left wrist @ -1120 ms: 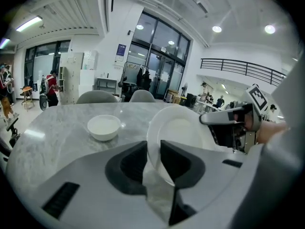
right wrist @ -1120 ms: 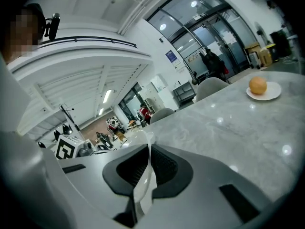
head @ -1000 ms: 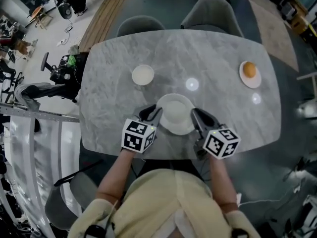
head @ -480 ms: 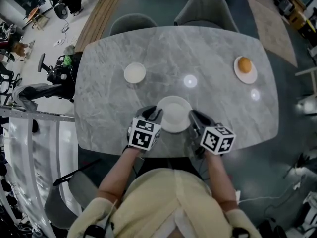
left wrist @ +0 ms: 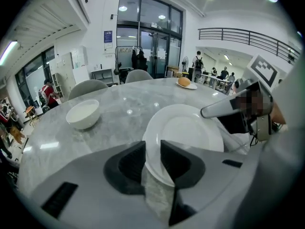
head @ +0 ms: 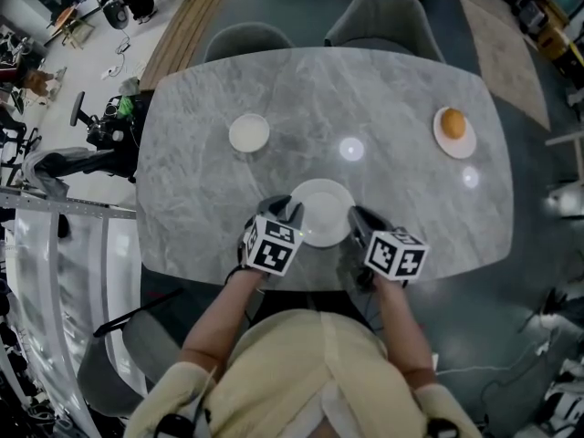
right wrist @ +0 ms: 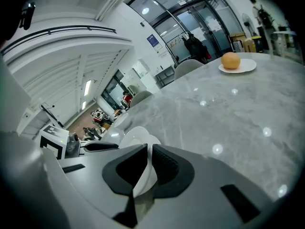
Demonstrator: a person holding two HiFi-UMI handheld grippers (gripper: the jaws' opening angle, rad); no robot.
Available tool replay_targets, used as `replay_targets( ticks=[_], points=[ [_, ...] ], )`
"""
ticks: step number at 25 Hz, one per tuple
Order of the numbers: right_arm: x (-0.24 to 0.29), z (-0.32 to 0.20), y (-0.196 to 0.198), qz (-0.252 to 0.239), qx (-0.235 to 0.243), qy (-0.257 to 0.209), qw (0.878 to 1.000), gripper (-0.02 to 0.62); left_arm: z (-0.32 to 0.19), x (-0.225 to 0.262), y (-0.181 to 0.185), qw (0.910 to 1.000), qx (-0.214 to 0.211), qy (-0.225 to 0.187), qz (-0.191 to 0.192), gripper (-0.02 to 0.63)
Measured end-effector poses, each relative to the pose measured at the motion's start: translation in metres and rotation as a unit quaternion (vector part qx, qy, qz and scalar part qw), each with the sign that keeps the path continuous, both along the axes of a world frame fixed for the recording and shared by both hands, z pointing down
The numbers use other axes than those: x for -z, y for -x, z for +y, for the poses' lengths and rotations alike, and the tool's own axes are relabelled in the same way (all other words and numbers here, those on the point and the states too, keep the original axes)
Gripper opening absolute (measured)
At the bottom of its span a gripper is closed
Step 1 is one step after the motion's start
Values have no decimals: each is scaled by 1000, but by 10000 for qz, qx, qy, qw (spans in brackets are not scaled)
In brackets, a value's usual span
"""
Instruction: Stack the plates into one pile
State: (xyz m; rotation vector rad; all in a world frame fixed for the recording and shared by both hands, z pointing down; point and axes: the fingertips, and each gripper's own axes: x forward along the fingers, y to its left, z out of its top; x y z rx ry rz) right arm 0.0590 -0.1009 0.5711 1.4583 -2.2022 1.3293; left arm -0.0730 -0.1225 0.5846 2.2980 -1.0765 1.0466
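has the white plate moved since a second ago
Yes. The white plate has sunk toward the table: it looks smaller against that surface and sits a little further from the bowl.

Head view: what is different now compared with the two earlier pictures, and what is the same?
The plate, gripped at its rim by the left tool and the right tool, looks smaller, so it has apparently been lowered toward the table. The right tool's jaws have just been opening slightly, with the rim between them. The bowl and the orange stayed in place.
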Motion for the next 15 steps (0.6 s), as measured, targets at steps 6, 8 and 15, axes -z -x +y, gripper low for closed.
replay_targets(
  ticks=[6,8,15],
  points=[
    [-12,-4,0,228,-23,126,9997,22,-2,-9,1,9999,-30,116,-33,89],
    [-17,-3,0,346,-12,169,9993,23,-2,-10,0,9999,-70,97,-47,89],
    [-27,0,-5,1101,129,190,9937,29,-2,-12,4,9995,-226,-44,-206,89]
  ],
)
